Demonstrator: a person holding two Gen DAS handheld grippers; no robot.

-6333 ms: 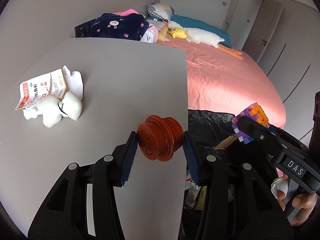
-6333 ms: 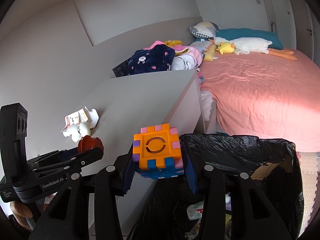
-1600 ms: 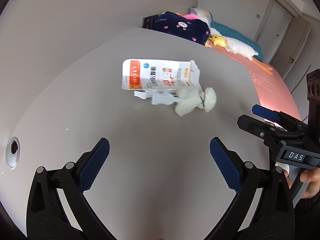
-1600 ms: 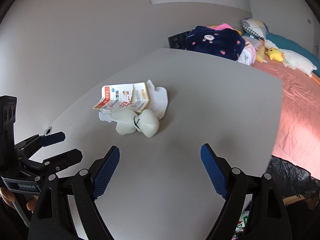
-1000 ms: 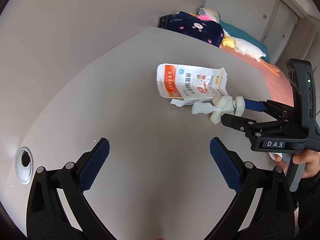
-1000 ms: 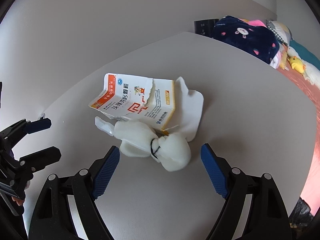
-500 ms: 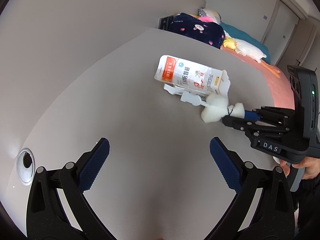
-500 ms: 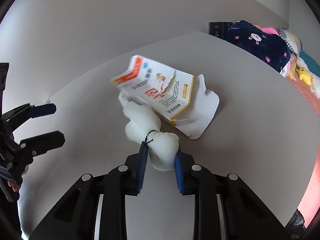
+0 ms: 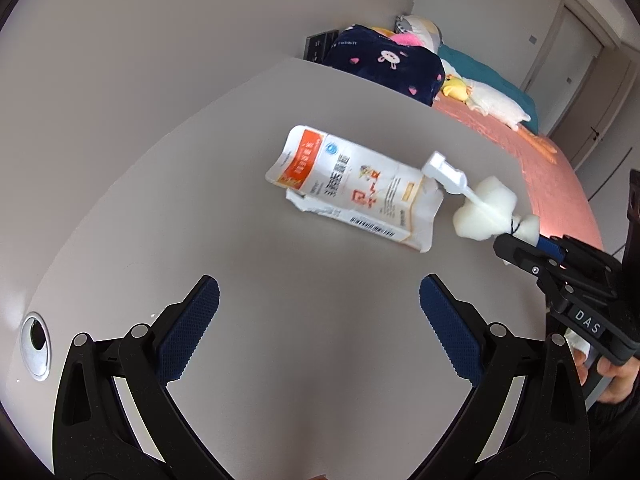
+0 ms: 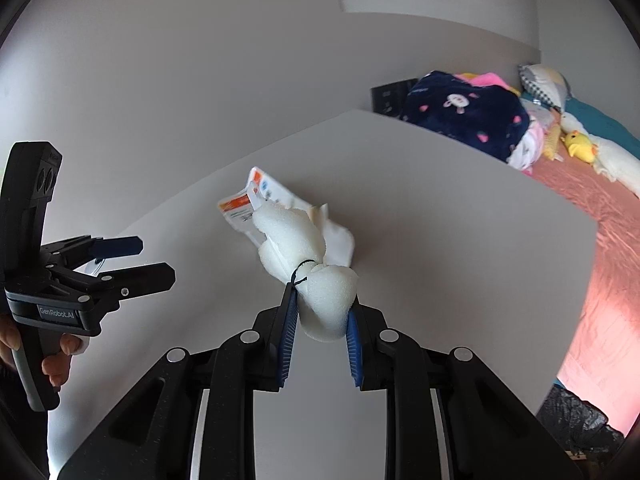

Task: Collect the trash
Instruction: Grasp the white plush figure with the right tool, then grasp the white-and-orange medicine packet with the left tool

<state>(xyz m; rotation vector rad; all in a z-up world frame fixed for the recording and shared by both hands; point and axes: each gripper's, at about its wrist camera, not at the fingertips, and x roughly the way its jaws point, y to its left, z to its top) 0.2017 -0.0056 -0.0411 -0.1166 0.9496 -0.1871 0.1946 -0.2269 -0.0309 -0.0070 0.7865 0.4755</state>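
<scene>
The left gripper (image 9: 316, 328) is kept wide open and empty above the table (image 9: 240, 220). The torn carton (image 9: 352, 192) is left there, while the white foam piece (image 10: 316, 272), just clamped in the right gripper (image 10: 320, 320), is now lifted clear.

Both views are bright and evenly lit by soft daylight. The grey table (image 9: 248, 208) shows no hard glare, only a faint soft shadow under the torn carton (image 9: 352, 188). In the left wrist view the carton is a little blurred, so its print is not fully sharp. To the right of the table, the pink bed (image 10: 612, 240) looks strongly lit, and its colour glows at the edge of the right wrist view. The fisheye lens bends the table edges into curves, and the picture corners go dark.
</scene>
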